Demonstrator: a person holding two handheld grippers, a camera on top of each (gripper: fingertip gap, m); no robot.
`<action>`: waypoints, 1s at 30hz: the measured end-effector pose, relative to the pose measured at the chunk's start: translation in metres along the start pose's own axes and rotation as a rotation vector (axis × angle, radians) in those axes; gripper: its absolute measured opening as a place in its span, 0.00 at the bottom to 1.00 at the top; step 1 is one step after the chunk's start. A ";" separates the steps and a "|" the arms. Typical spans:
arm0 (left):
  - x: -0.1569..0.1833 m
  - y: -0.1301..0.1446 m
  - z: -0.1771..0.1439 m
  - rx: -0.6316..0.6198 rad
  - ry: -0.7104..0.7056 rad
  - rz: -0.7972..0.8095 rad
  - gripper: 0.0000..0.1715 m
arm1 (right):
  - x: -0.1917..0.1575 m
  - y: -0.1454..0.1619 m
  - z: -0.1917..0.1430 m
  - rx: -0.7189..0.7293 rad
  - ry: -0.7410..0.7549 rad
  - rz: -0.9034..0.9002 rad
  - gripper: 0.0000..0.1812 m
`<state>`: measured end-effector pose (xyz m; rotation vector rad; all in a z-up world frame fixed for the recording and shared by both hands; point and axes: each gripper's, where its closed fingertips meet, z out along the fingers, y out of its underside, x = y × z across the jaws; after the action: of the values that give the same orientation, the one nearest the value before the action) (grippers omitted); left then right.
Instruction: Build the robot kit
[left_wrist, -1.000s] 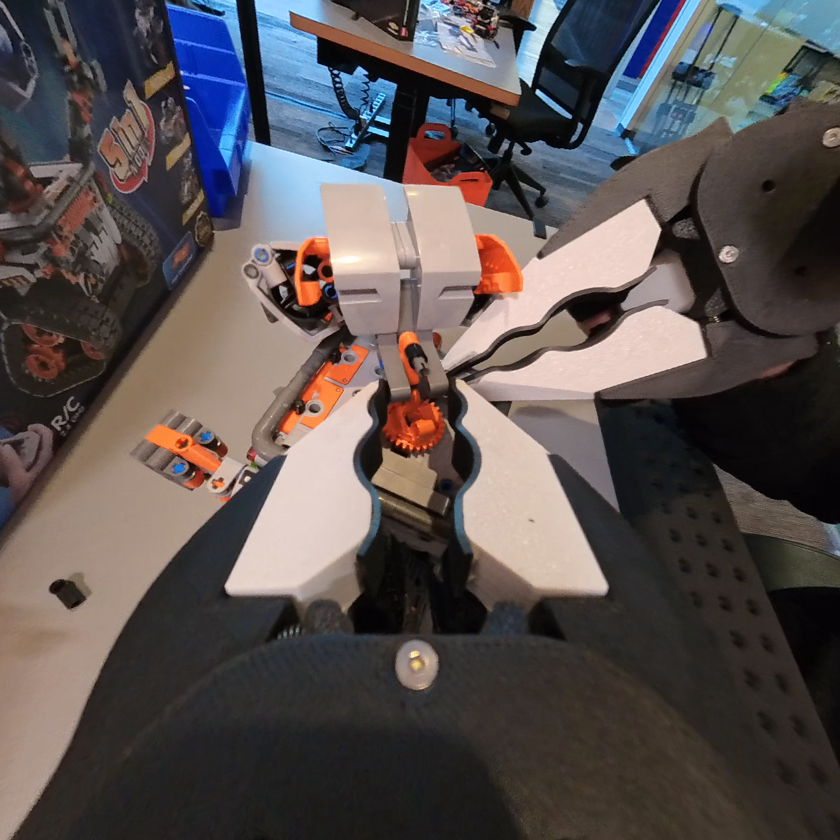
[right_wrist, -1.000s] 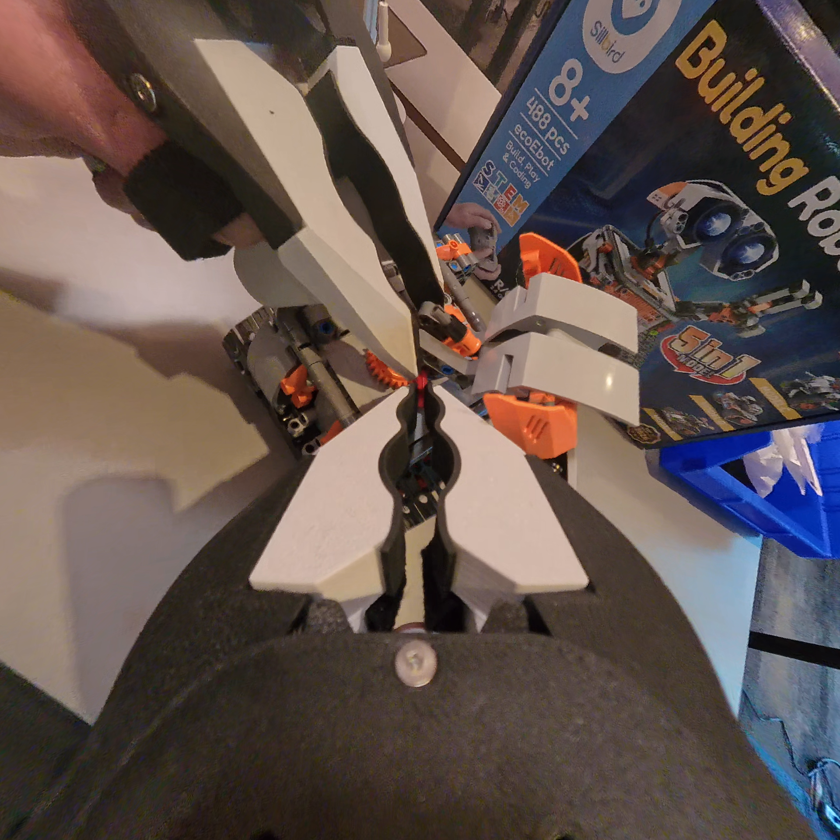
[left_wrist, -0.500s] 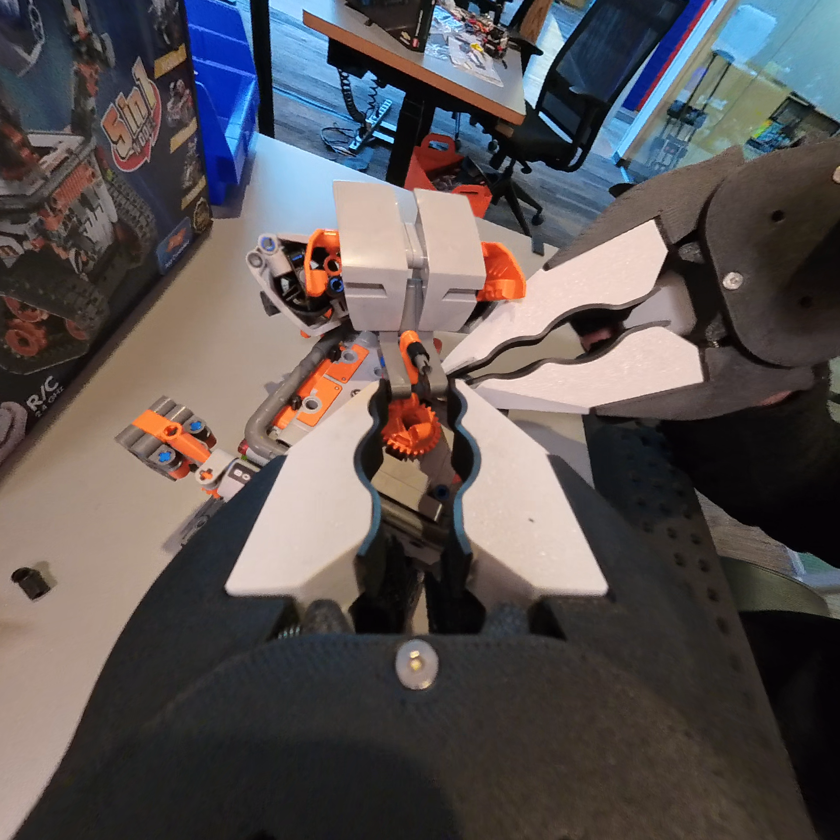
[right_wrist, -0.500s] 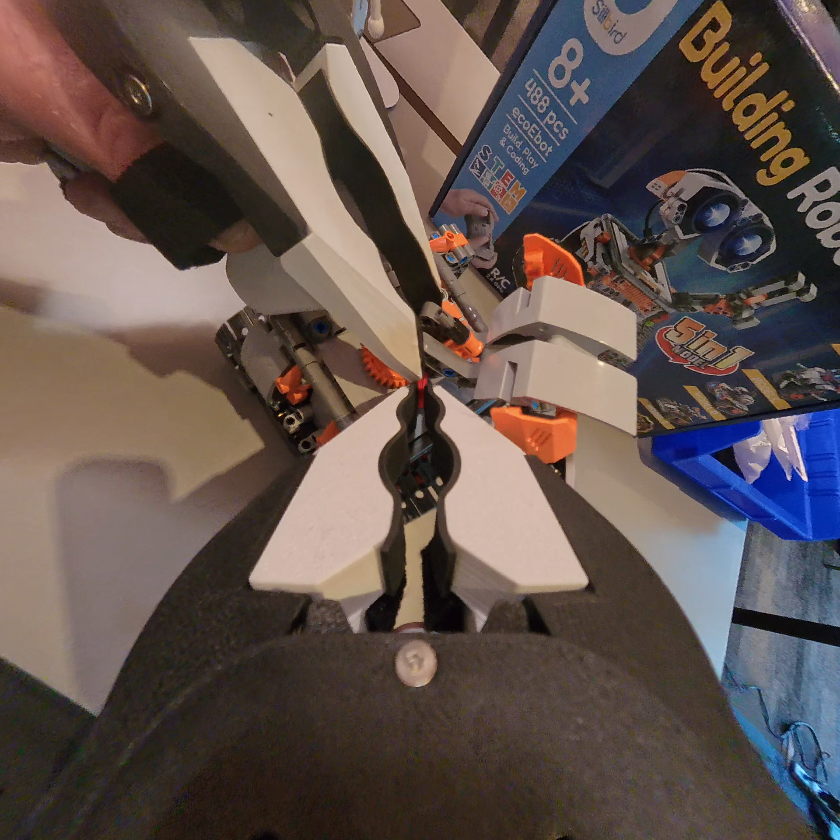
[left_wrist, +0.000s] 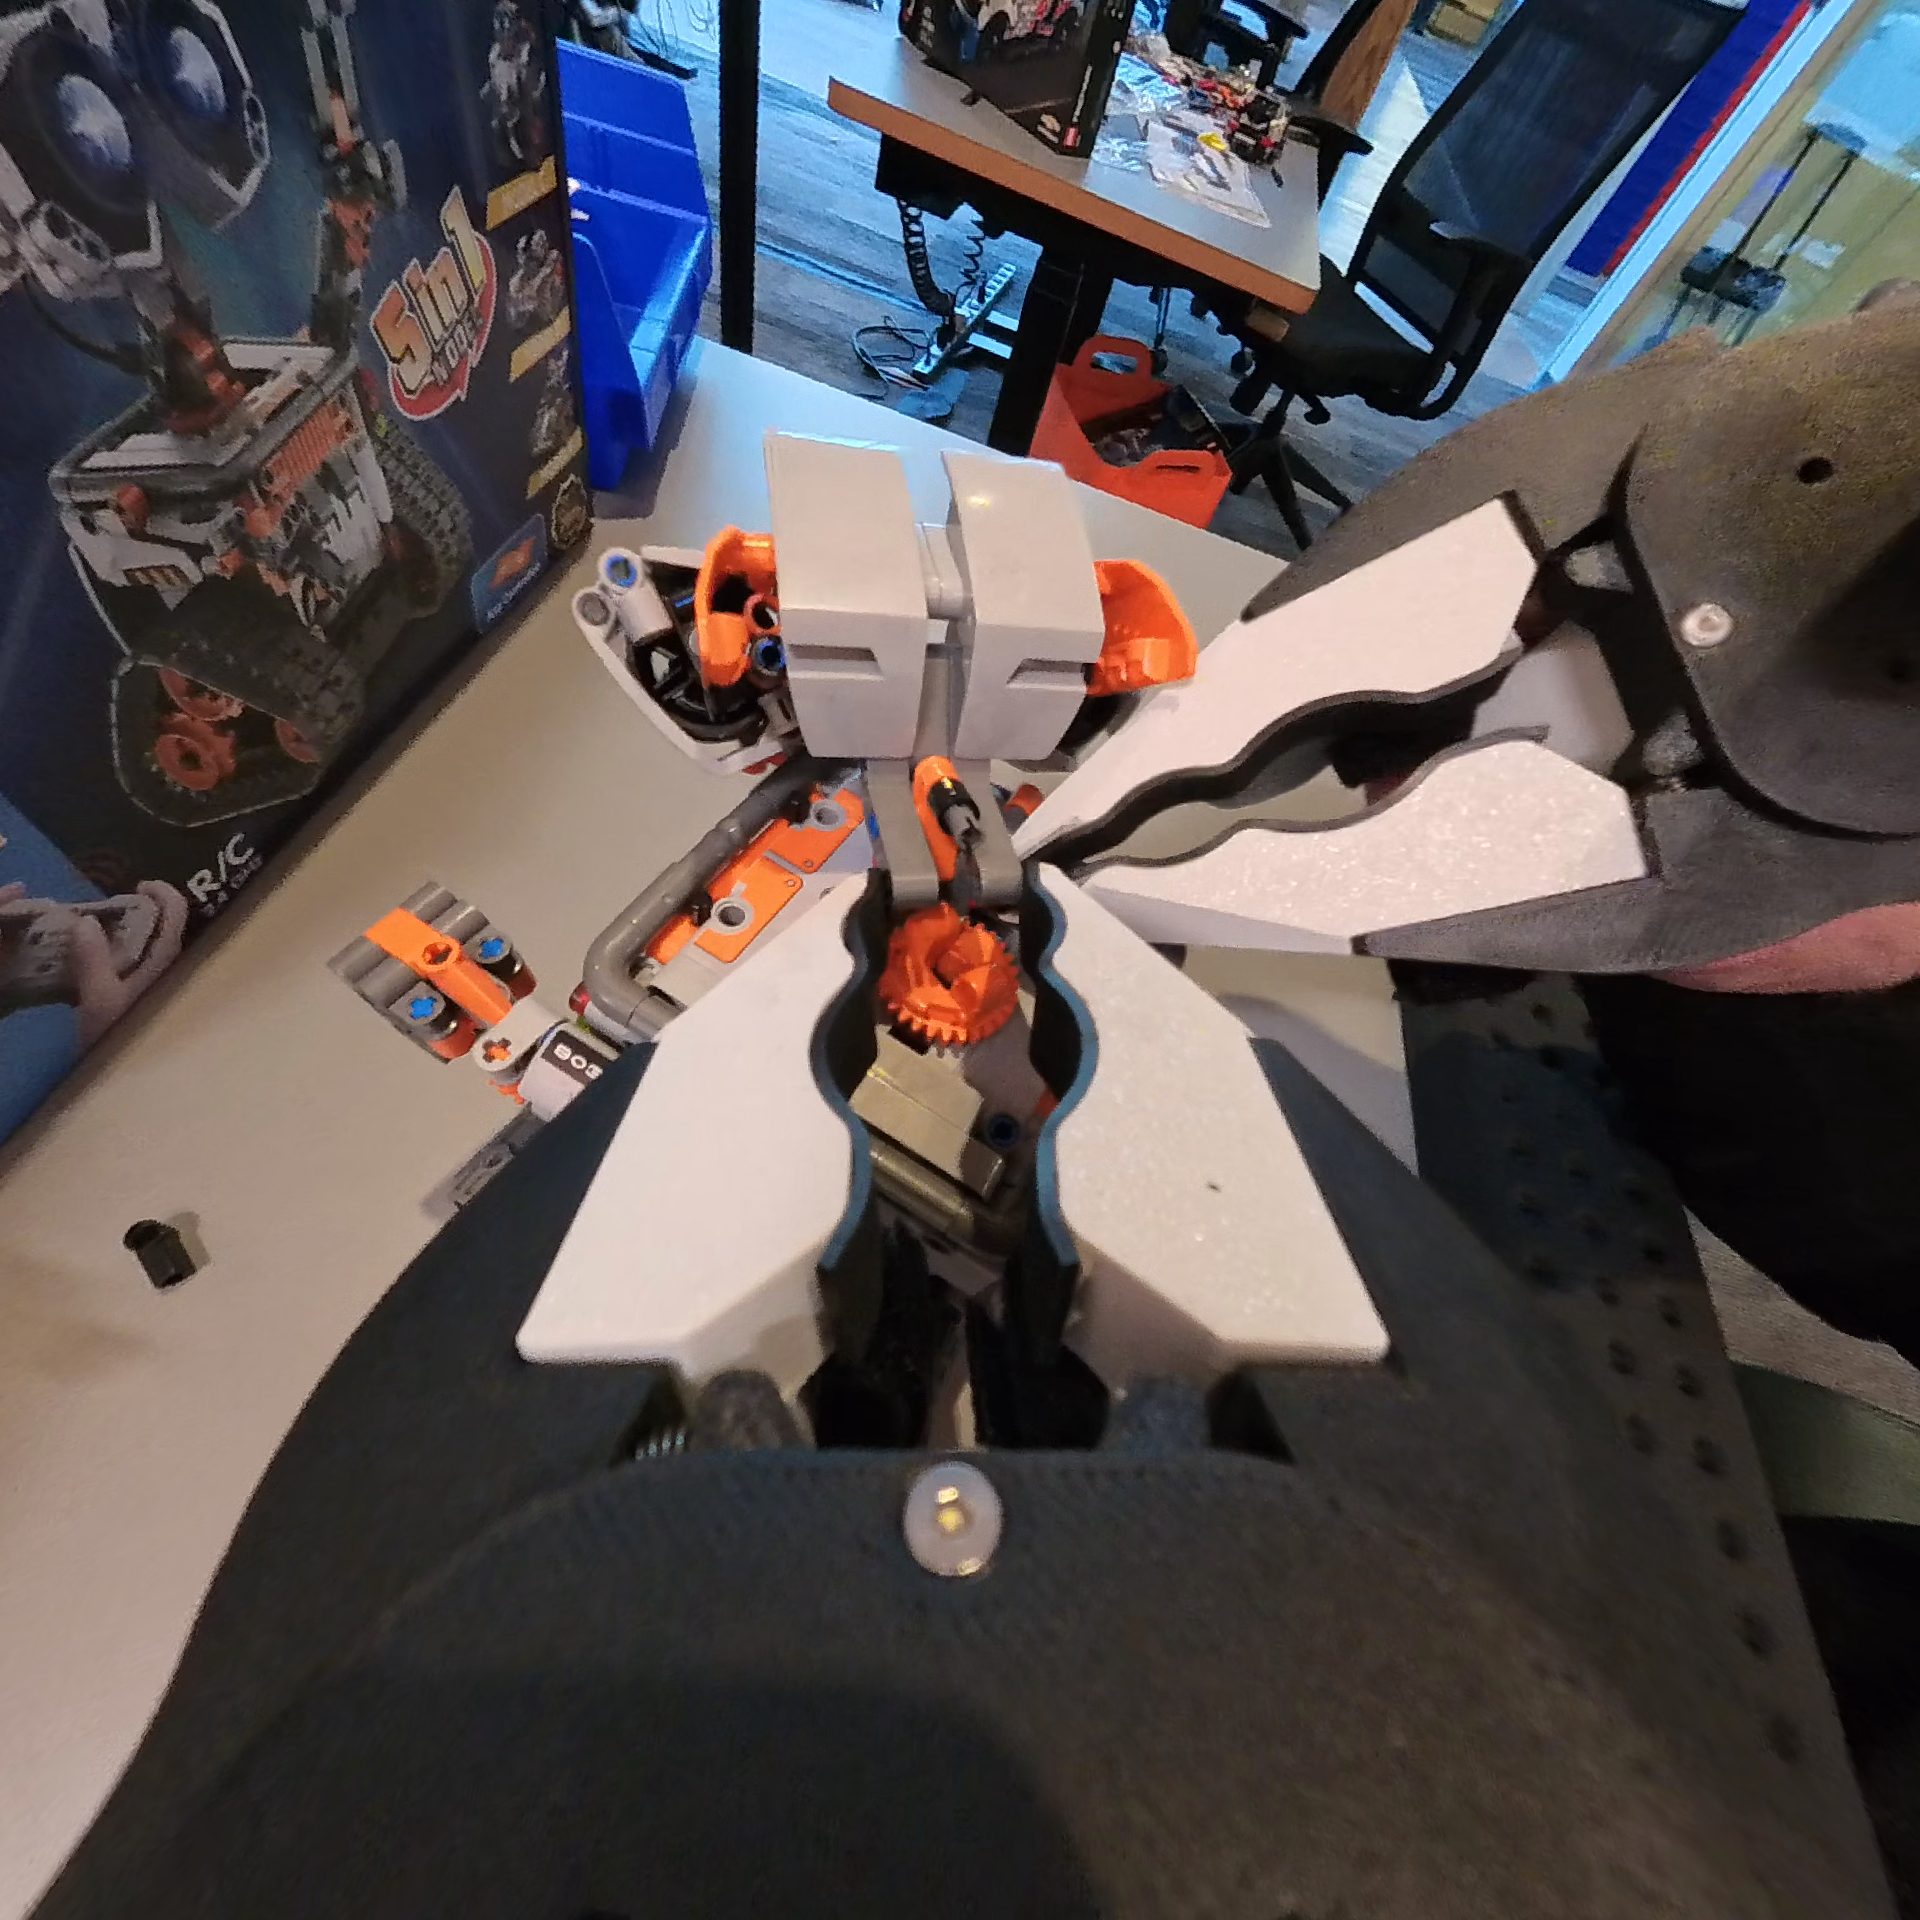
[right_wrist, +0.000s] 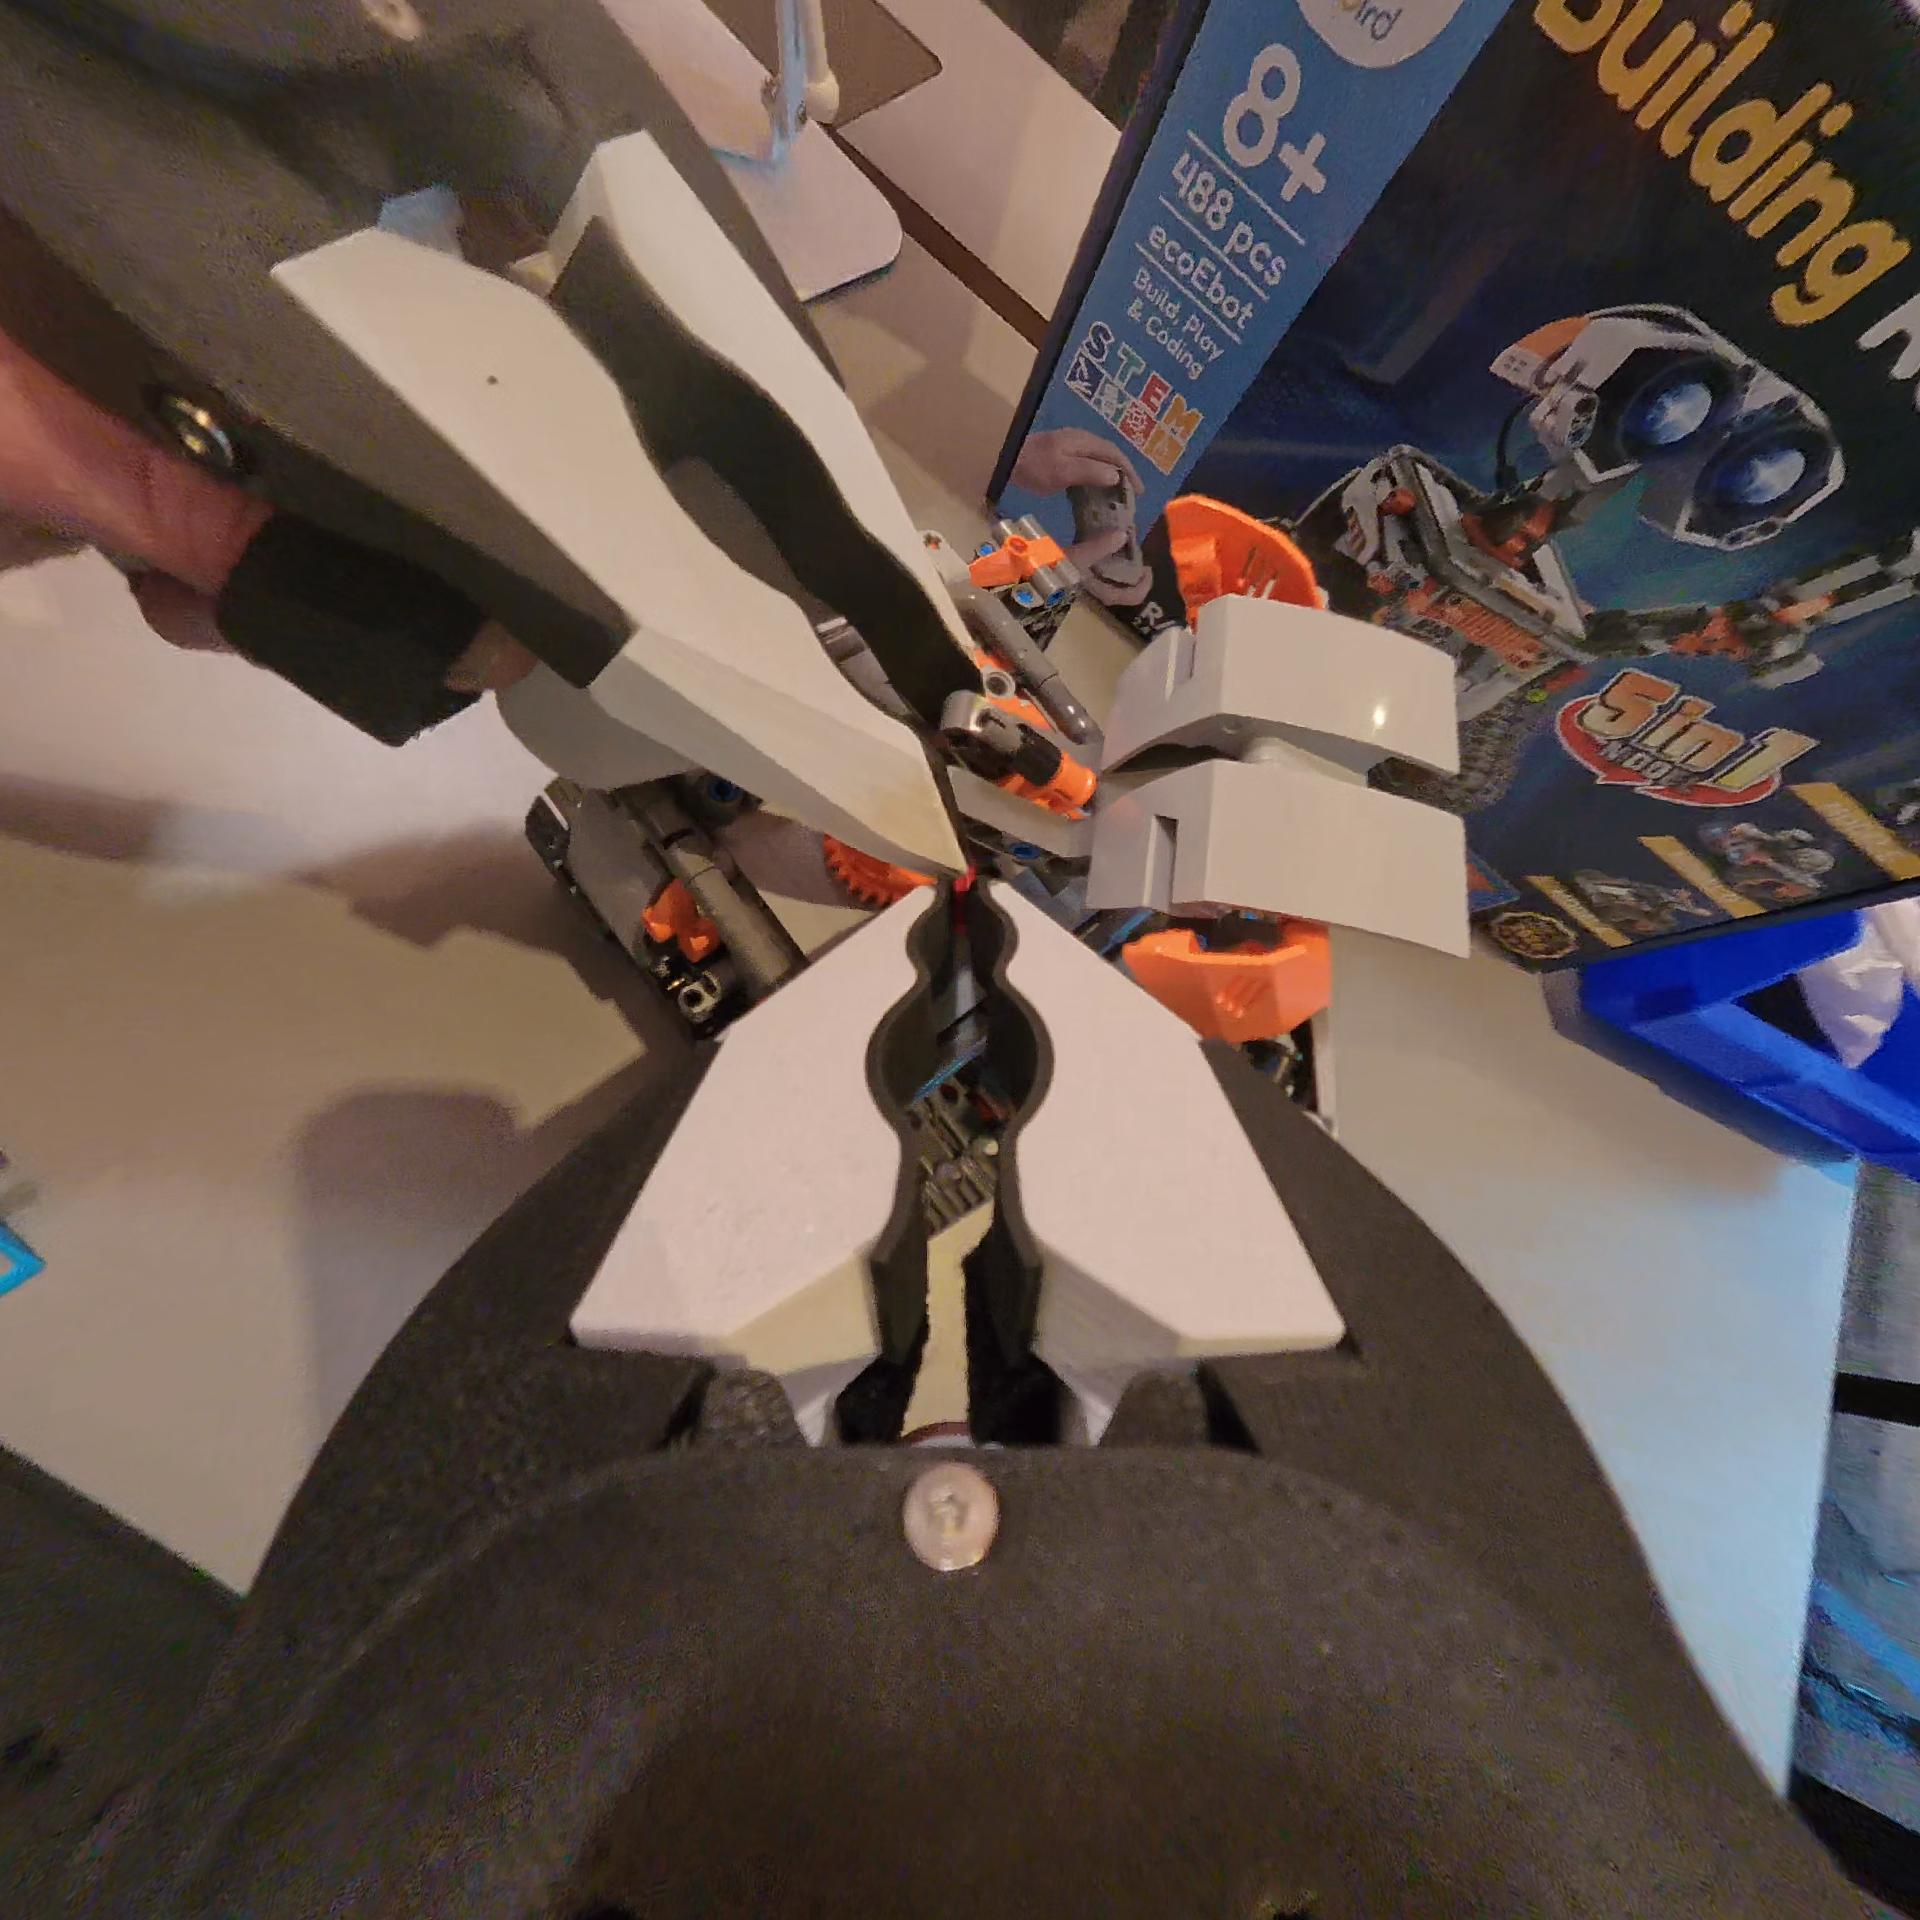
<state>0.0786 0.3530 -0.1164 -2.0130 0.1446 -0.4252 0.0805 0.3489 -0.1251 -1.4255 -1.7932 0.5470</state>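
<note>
The left hand-held gripper (left_wrist: 951, 914) is clamped on the grey and orange building-brick robot model (left_wrist: 914, 665), its white fingers (left_wrist: 727, 1132) pressing from both sides on the model's neck, where an orange gear (left_wrist: 945, 982) sits in the wavy gap between them. Above the gear a grey fork and an orange-and-black pin (left_wrist: 943, 795) rise to the model's head, two pale grey blocks side by side with orange curved pieces (left_wrist: 1138, 634) at the flanks. The model rests on the pale desk (left_wrist: 260, 1143).

The right hand-held gripper (right_wrist: 961, 894) comes in from the side, its tips drawn nearly together on a thin red-tipped part (right_wrist: 964, 883) at the model's neck, just beside the left gripper's fingertips; the contact is very small and hard to make out. In the left wrist view the same gripper (left_wrist: 1049, 857) points its tips at the fork, with a narrow gap along its wavy pads.

On the desk to the left lies a small grey and orange sub-assembly (left_wrist: 436, 966) joined to the model's side, and farther off a loose black connector (left_wrist: 158, 1247). A large printed toy box (left_wrist: 239, 436) stands at the desk's edge with a blue storage bin (left_wrist: 634, 291) behind it. Beyond are another desk (left_wrist: 1091, 197), a black office chair (left_wrist: 1455, 239) and an orange bag (left_wrist: 1132, 436) on the floor.
</note>
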 end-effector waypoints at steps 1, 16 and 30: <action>0.000 0.000 0.000 0.001 -0.012 0.009 0.14 | 0.000 0.000 0.000 0.000 -0.004 0.012 0.00; -0.002 -0.001 -0.001 0.064 -0.117 0.035 0.13 | 0.001 -0.002 0.002 0.022 0.008 0.150 0.00; -0.004 -0.002 -0.001 0.140 -0.152 0.010 0.13 | 0.002 -0.004 0.004 0.138 0.052 0.268 0.00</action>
<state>0.0740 0.3542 -0.1153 -1.8980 0.0296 -0.2677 0.0743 0.3504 -0.1237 -1.5773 -1.5026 0.7495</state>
